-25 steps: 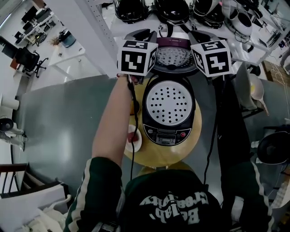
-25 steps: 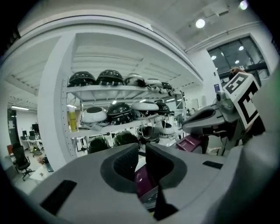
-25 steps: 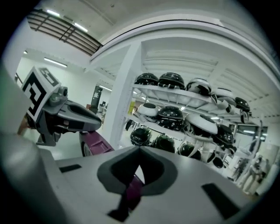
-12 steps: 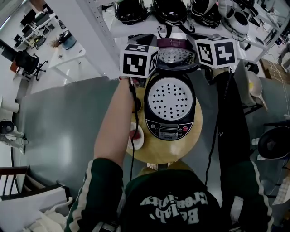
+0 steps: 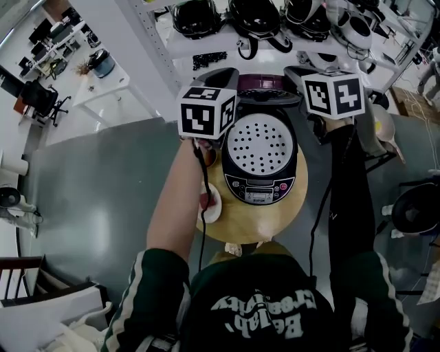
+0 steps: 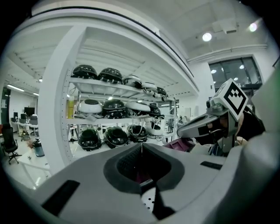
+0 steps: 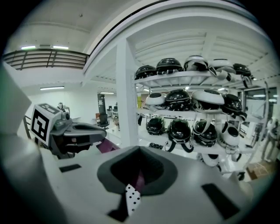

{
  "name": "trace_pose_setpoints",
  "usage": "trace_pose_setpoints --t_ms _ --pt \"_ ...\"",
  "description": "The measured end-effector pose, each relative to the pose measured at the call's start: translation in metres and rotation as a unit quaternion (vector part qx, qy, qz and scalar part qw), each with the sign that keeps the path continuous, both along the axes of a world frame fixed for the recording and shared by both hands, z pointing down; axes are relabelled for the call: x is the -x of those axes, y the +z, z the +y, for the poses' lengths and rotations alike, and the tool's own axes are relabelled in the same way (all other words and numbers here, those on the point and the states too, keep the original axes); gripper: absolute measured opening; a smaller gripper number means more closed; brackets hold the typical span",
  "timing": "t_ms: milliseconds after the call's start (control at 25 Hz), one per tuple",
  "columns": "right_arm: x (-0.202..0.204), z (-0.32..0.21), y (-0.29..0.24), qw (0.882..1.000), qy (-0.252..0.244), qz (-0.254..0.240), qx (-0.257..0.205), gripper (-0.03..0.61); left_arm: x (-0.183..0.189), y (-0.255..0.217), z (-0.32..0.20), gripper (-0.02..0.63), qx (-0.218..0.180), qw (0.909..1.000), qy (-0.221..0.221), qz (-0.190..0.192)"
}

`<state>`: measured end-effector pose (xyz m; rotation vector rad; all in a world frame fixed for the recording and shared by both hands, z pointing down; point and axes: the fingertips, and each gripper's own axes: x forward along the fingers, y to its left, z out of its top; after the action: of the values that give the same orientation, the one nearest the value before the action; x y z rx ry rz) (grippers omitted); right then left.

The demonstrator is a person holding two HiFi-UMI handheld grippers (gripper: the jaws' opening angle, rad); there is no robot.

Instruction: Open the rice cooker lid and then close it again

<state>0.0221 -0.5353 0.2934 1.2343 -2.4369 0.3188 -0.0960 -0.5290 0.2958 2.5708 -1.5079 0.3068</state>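
A black rice cooker (image 5: 260, 187) stands on a small round wooden table (image 5: 251, 223). A perforated white plate (image 5: 261, 143) shows in its mouth. The purple-topped lid (image 5: 265, 84) stands tilted over the back of the pot, top face toward me. My left gripper (image 5: 227, 74) is shut at the lid's left rear edge. My right gripper (image 5: 301, 71) is shut at its right rear edge. In the left gripper view the jaws (image 6: 141, 146) meet, with purple lid and perforated plate behind them. The right gripper view shows its jaws (image 7: 139, 149) closed the same way.
A white shelf rack (image 5: 206, 41) with several black and white domed appliances (image 5: 256, 15) stands just behind the table. A small dish (image 5: 208, 201) with something red sits on the table left of the cooker. Cables hang from both grippers. Grey floor surrounds the table.
The lid has tipped forward over the pot: its perforated inner face no longer shows and its purple top does. Both grippers have come toward me and a little lower with it.
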Motion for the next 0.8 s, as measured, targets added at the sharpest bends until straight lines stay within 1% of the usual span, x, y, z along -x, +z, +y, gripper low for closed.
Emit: trace_pose_setpoints --t_ms 200,360,440,560,680,800 --pt "0.000 0.046 0.023 1.000 0.011 0.003 -0.006 0.003 0.001 0.021 0.052 0.012 0.003 0.9999 0.009 0.006" --pt "0.003 0.088 0.068 0.999 0.013 0.042 0.004 0.003 0.003 0.051 0.093 0.015 0.008 0.9999 0.000 -0.006" --pt "0.004 0.108 0.095 0.998 0.018 0.053 0.009 0.005 0.001 0.072 0.111 0.015 0.024 0.9997 0.000 0.002" --pt "0.003 0.128 0.128 0.999 0.030 0.037 0.022 0.005 0.000 0.113 0.128 0.015 0.060 0.9980 -0.001 0.018" --pt "0.000 0.142 0.154 0.998 0.040 0.021 0.035 0.005 -0.003 0.150 0.143 0.015 0.079 0.9968 -0.006 0.013" --pt "0.000 0.154 0.179 0.997 0.044 0.032 0.047 0.005 -0.005 0.176 0.155 0.015 0.087 0.9961 -0.012 0.004"
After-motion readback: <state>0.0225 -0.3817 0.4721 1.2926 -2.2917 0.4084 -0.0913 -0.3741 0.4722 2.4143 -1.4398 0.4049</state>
